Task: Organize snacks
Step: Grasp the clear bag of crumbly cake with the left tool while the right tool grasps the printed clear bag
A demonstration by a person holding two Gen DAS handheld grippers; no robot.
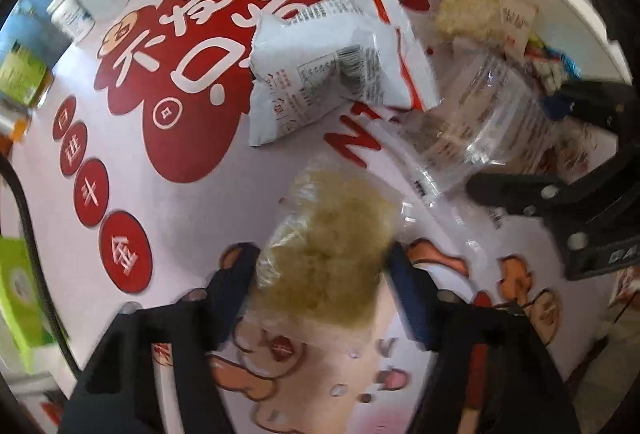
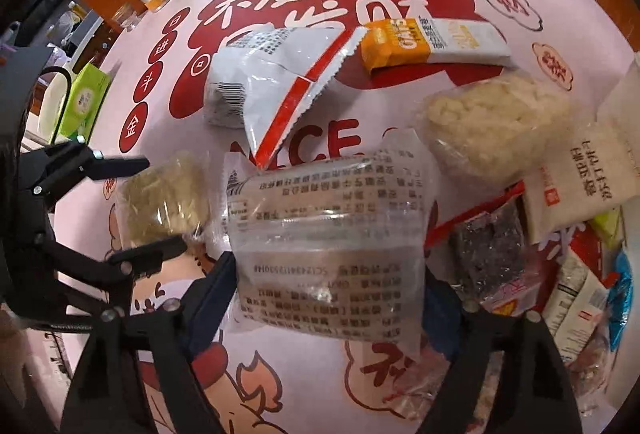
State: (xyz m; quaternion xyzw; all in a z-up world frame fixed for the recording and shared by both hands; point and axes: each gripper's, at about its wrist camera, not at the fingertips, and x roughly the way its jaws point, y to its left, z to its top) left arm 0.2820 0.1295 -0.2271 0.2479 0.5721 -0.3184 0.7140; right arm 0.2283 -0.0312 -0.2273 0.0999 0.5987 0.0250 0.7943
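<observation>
Grasp step: left gripper (image 1: 324, 274) fingers pinching yellowish crisp pack (image 1: 328, 234), right gripper (image 2: 332, 274) fingers flanking clear printed pack (image 2: 328, 234), contact unclear; next, firm grips, lift both.

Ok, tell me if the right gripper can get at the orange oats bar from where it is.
Probably not directly. The right gripper straddles the clear printed packet, and the orange oats bar lies beyond it on the mat, past the white and red pouch. Nothing covers the bar, though.
</observation>
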